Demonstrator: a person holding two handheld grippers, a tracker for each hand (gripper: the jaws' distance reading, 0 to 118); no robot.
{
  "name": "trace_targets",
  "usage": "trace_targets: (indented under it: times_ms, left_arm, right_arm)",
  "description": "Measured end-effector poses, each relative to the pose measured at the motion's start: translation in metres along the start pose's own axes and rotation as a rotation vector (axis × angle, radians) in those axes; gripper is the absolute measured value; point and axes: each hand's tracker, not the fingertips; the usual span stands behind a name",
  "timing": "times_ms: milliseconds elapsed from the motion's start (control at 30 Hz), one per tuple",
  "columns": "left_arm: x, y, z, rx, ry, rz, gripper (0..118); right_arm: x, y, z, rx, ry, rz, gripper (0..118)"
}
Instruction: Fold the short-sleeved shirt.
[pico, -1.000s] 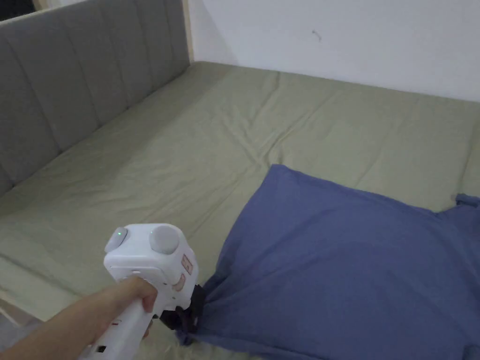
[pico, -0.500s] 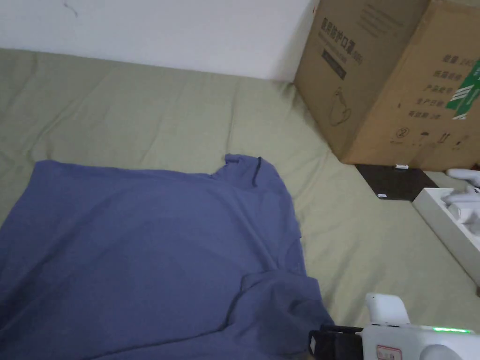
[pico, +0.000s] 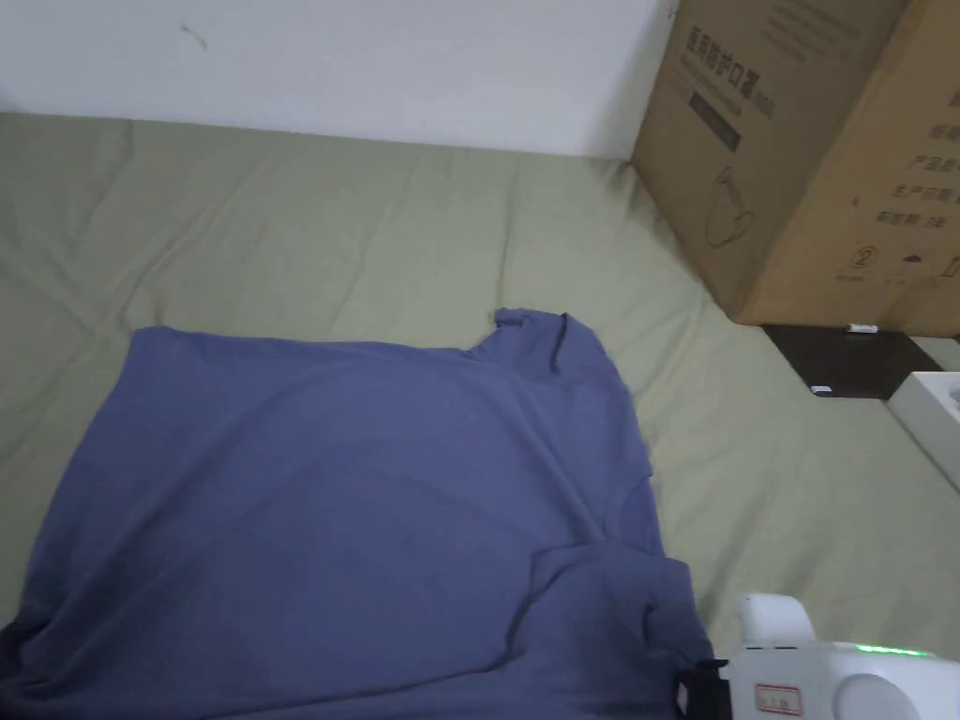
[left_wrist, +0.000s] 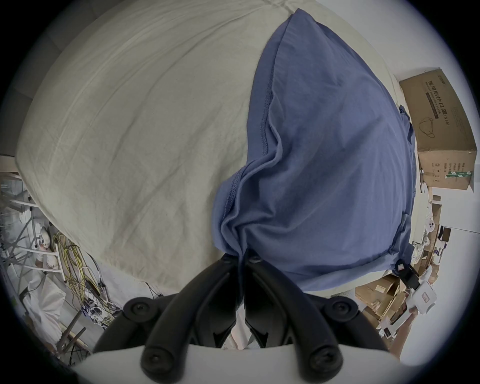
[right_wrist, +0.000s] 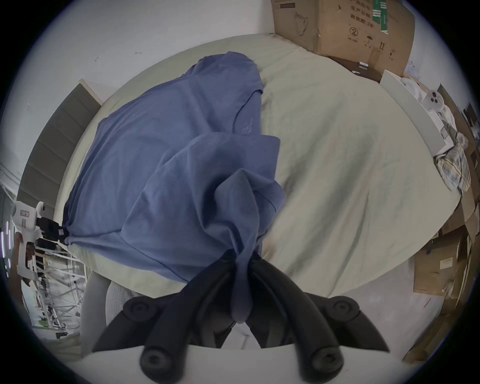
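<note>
Head view first: a blue short-sleeved cotton shirt lies spread over the pale green bed sheet, filling the lower left and centre of the frame, its collar at the centre pointing toward the white wall. At the lower right corner sits the white body of the right gripper, its black tip touching the shirt's near right corner, where a sleeve is bunched and folded over. A large brown cardboard box stands at the upper right, on the bed's far corner, with a flat dark board just beneath it and a white tray edge at the right border.

Over in the left gripper view, the left gripper is clenched, both black jaws pinching a gathered hem corner of the shirt at the bottom centre, fabric fanning up and to the right.

And the right gripper view: both jaws squeeze a twisted bundle of blue cloth at the bottom centre, a tail of it hanging down between them. Far off at the left edge, the other white gripper grips the shirt's opposite corner.
</note>
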Motion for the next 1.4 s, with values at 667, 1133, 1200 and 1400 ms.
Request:
trace_targets:
  times_ms: [667,1133,1200,1400]
  left_arm:
    - [0.057,0.095,0.057,0.180,-0.076,-0.045,3]
    - [0.091,0.194,-0.035,0.127,0.031,-0.065,3]
    - [0.092,0.194,-0.045,0.127,0.039,-0.080,3]
    - [0.091,0.180,-0.025,0.238,0.017,-0.070,92]
  right_arm:
    - [-0.020,0.124,0.028,0.163,-0.030,0.016,3]
    - [-0.022,0.195,-0.090,0.041,-0.144,-0.020,3]
    - [-0.024,0.194,-0.096,0.037,-0.155,0.004,3]
    - [-0.023,0.192,-0.080,0.085,-0.215,0.044,118]
